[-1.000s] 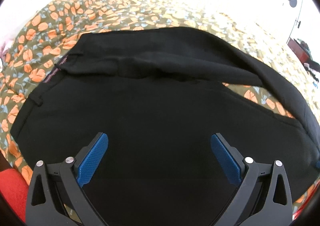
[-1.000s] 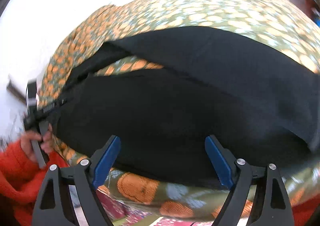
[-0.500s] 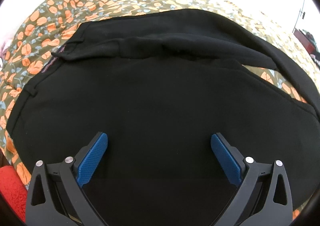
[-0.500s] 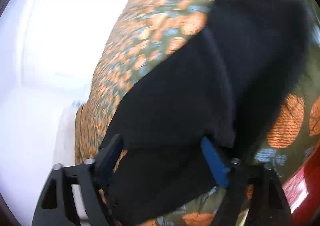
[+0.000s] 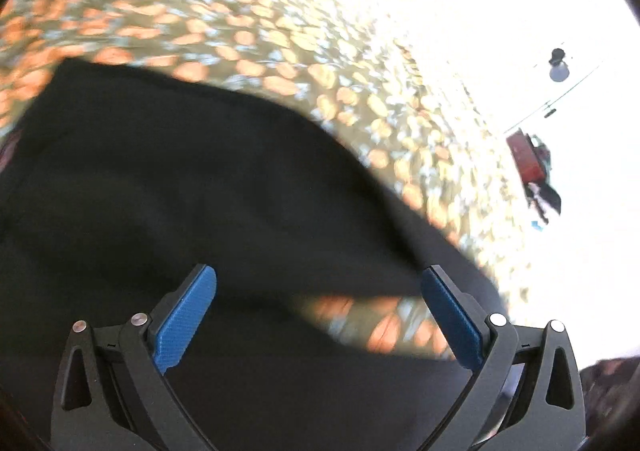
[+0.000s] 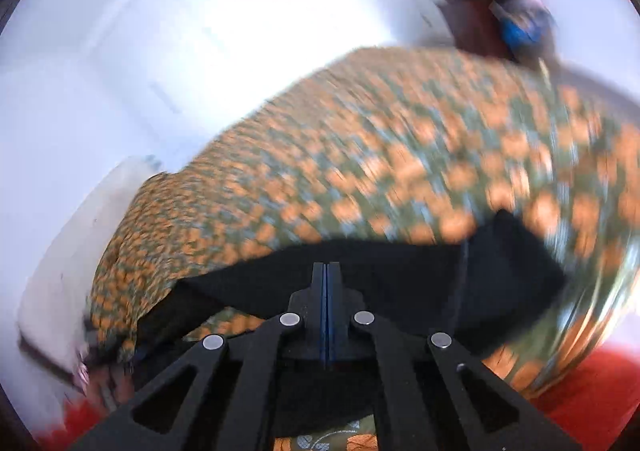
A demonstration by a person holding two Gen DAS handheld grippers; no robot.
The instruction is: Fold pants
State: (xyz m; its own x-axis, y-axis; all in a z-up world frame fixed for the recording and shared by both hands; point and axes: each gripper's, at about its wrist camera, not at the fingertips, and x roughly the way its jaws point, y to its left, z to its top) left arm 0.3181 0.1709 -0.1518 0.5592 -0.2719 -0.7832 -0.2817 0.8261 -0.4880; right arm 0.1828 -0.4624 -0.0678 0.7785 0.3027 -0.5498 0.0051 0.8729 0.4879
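Between my left claw (image 5: 318, 315)'s blue pads, which stand wide apart and grip nothing, black cloth fills the near view: the pants (image 5: 168, 187), plain, dark and matte, badly blurred. They lie on a bedspread (image 5: 248, 23) printed with orange flowers on olive green. A gap close to my right-hand pad shows a strip of that print through the black, so two parts of the pants lie split there. From this side the cloth runs from low left toward the right edge, narrowing as it goes; that is its long line as far as I can tell.

My right claw (image 6: 326, 291) has just been closing and its pads now meet flat together. Black cloth lies right under and beyond the tips, but I cannot tell whether any is pinched between them. There the pants stretch crosswise, left to right, with the flowered bedspread rising behind and a bright white wall (image 6: 168, 31) past it.
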